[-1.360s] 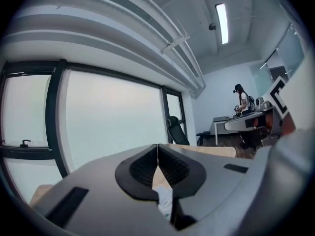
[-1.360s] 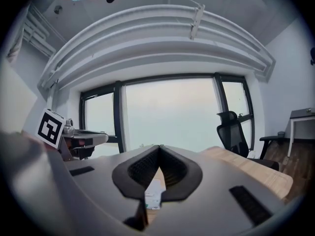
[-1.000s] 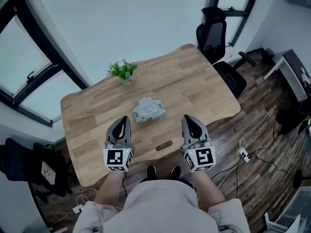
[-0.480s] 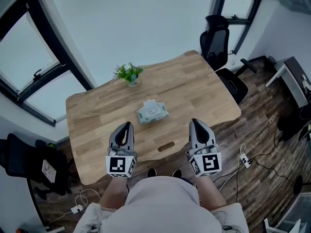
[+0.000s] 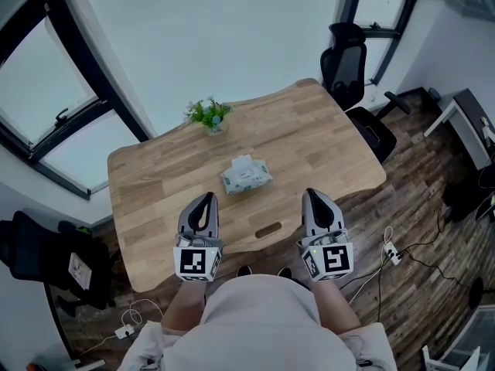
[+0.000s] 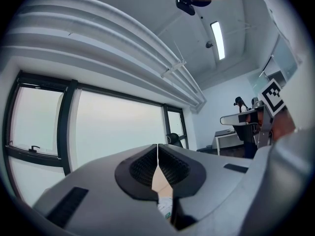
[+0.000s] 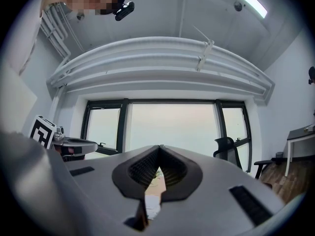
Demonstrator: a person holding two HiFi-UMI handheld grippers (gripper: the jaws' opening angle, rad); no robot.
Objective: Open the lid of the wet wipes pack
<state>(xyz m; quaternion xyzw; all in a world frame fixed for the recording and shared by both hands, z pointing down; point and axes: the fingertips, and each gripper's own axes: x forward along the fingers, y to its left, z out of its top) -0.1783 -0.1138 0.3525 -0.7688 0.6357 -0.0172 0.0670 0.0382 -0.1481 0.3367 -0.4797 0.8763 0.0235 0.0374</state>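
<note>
The wet wipes pack (image 5: 246, 175), white with a green label, lies flat near the middle of the wooden table (image 5: 155, 176). Its lid looks closed. My left gripper (image 5: 206, 198) hovers over the table's near part, below and left of the pack, jaws shut and empty. My right gripper (image 5: 312, 194) is level with it at the table's front edge, right of the pack, also shut and empty. In the left gripper view the jaws (image 6: 157, 147) meet at the tip and the pack (image 6: 166, 206) shows through the gap below. The right gripper view shows its jaws (image 7: 160, 149) closed too.
A small potted plant (image 5: 209, 116) stands at the table's far edge. An oval cutout (image 5: 267, 229) sits in the table's front edge between my grippers. Black office chairs stand at the far right (image 5: 346, 60) and near left (image 5: 46, 257). A power strip with cables (image 5: 390, 247) lies on the floor.
Both grippers have lifted slightly and shifted a little, staying side by side and shut. The pack has not moved on the table.
</note>
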